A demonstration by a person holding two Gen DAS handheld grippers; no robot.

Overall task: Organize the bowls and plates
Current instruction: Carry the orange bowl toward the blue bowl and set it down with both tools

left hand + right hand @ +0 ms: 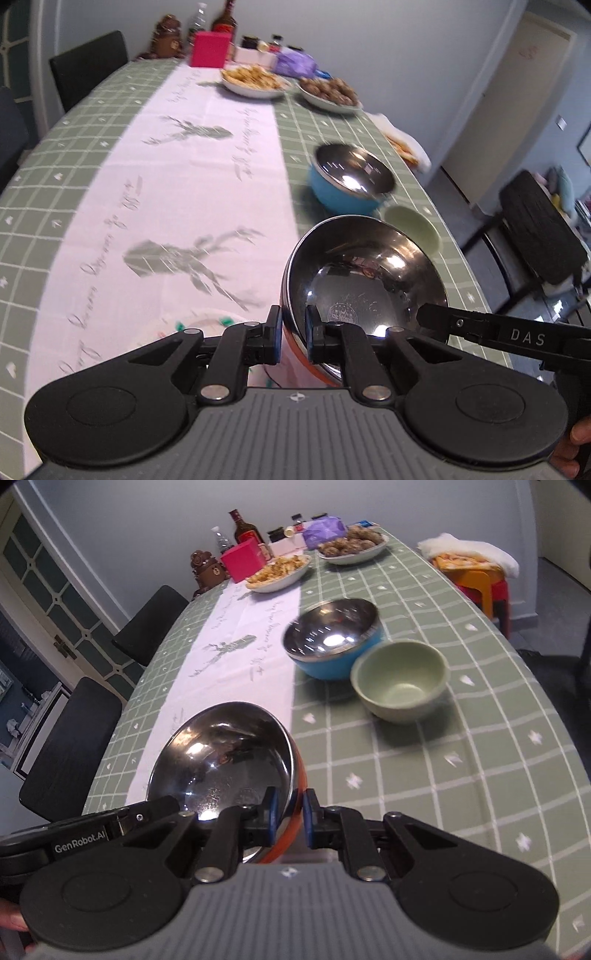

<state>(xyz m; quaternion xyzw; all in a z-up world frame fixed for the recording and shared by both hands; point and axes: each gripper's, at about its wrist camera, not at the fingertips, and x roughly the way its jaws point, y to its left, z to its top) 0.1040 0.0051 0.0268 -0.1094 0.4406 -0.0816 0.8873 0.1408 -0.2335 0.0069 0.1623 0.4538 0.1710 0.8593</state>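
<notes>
Fingers of both grippers pinch opposite rims of one orange steel bowl (365, 280), held tilted above the tabletop (424, 782).

Left gripper (291, 332) and right gripper (288, 812) are each narrow, clamped on the rim. Advice: keep both level, then lower squarely into the blue steel bowl (332, 642) ahead. Count: two steel bowls, one green bowl (400, 681), two food plates (279, 572).

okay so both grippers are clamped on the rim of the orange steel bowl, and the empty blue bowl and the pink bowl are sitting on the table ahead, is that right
One thing is off: the small bowl beside the blue bowl is pale green, not pink, as the right wrist view shows. The rest holds: the left gripper and right gripper both clamp the orange steel bowl's rim.
</notes>
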